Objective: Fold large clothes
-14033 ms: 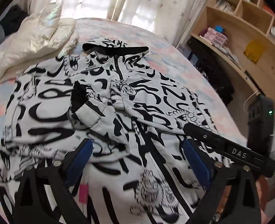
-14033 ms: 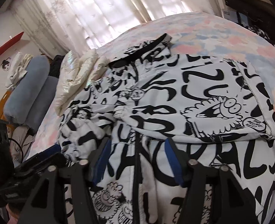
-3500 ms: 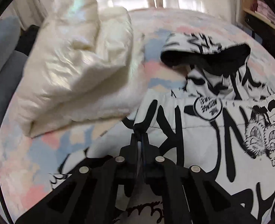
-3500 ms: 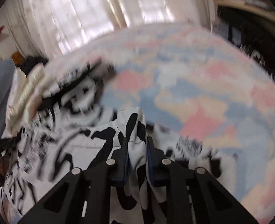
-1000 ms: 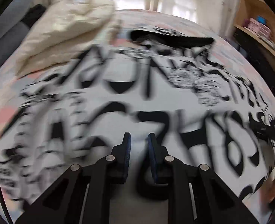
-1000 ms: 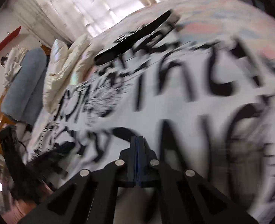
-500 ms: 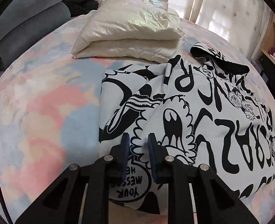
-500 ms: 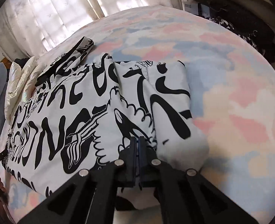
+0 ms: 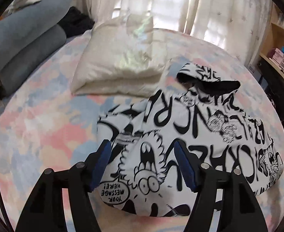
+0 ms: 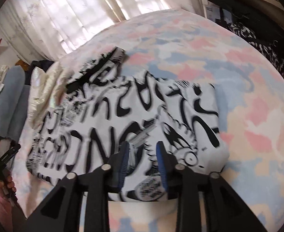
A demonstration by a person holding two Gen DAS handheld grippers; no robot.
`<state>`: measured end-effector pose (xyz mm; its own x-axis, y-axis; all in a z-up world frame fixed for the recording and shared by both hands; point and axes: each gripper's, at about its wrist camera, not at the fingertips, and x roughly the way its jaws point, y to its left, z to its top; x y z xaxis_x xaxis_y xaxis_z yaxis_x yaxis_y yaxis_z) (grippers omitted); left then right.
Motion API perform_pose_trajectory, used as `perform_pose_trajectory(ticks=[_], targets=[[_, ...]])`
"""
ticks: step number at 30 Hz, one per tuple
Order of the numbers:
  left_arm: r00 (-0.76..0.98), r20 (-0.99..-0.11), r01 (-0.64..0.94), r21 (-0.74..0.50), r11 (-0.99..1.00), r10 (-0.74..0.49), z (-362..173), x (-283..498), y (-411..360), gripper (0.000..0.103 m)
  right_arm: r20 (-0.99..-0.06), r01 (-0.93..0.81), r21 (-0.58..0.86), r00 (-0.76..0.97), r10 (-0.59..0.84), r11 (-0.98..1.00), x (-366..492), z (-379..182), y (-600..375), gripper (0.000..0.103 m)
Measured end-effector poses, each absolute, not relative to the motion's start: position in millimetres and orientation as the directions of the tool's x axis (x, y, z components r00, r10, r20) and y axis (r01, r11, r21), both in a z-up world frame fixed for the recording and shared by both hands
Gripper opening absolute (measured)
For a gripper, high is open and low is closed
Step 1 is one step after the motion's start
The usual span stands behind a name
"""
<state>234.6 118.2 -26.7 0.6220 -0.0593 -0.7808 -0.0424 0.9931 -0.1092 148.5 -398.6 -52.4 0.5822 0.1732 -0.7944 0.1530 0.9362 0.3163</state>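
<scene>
1. The hoodie (image 9: pixel 190 135), white soft fabric covered in bold black cartoon lettering and figures, lies folded into a rough rectangle on the bed (image 9: pixel 35 131). Its black-lined hood (image 9: pixel 209 81) sticks out at the far end.
2. Left gripper (image 9: pixel 142 160): blue-padded jaws have just been opening and stand well apart above the near folded edge, nothing pinched between them.
3. Right gripper (image 10: pixel 142 160): jaws have just been opening, a narrower gap, released; the fabric lies below the pads, not clamped. This view is motion-blurred.
4. The bed cover is a soft pastel patchwork of pink, blue and cream.
5. A cream, glossy puffy jacket (image 9: pixel 118 63), folded flat, lies just beside the hood.
6. Blue-grey bolster cushions (image 9: pixel 26 36) sit at the bed's far left; sheer patterned curtains (image 9: pixel 161 5) hang behind.
</scene>
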Motion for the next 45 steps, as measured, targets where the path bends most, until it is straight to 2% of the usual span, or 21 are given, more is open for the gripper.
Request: perform_pose_trajectory(ticks=[3,12,17,23,29,34,41,45], targets=[[0.631,-0.775,-0.014,-0.075,0.997,-0.050,-7,245,109,0.067,-0.779,0.124,0.334,0.594,0.200,0.934,157,-31,-390,0.042],[0.669,-0.743,0.089,0.040,0.995,-0.030,43,298,68,0.067,-0.736,0.037,0.290,0.648,0.198,0.956,207,23,-365,0.042],[0.677,-0.735,0.119,0.056,0.991,-0.040,54,346,41,0.067,-0.732,0.013,0.284,0.649,0.208,0.959,259,38,-354,0.042],[0.698,-0.715,0.172,0.132,0.976,-0.027,56,412,-4,0.067,-0.727,-0.022,0.243,0.658,0.197,0.970,329,48,-338,0.042],[0.717,-0.697,0.173,0.180,0.968,0.002,41,473,-35,0.066,-0.743,-0.022,0.193,0.650,0.161,0.981,399,42,-328,0.042],[0.705,-0.709,0.172,0.201,0.964,0.022,14,524,-58,0.066,-0.766,0.010,0.187,0.628,0.139,0.982,459,12,-328,0.042],[0.661,-0.749,0.165,0.210,0.964,0.050,-42,582,-78,0.066,-0.788,0.054,0.209,0.601,0.135,0.976,524,-40,-326,0.042],[0.611,-0.791,0.164,0.156,0.974,0.024,-81,599,-85,0.066,-0.795,0.049,0.237,0.583,0.165,0.970,545,-67,-319,0.042]])
